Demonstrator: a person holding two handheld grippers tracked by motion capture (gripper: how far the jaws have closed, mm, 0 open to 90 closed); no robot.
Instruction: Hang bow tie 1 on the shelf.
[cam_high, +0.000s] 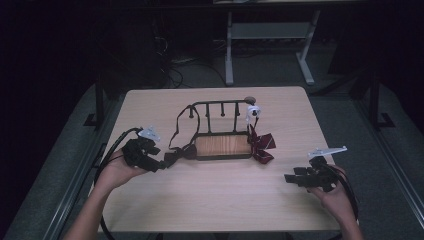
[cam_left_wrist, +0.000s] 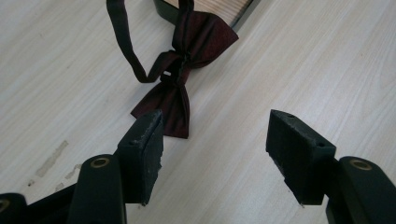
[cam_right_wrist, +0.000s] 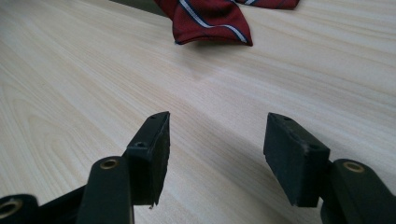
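Your left gripper (cam_left_wrist: 215, 133) hovering jaws spread, gripping nothing, one jaw just at end of dark maroon bow tie (cam_left_wrist: 184, 81) lying on table (cam_high: 210, 200) beside rack (cam_high: 222, 146). Your right gripper (cam_right_wrist: 215, 137) also gaping, empty, sitting well apart from striped bow tie (cam_right_wrist: 210, 21).

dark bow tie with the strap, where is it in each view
High view: the dark bow tie lies left of centre, at the left end of the rack's wooden base, just ahead of the left gripper.
Left gripper view: upper middle, beyond the open jaws.
Right gripper view: not in it; a striped red tie lies there.
Shared landmark: the pale wooden table.
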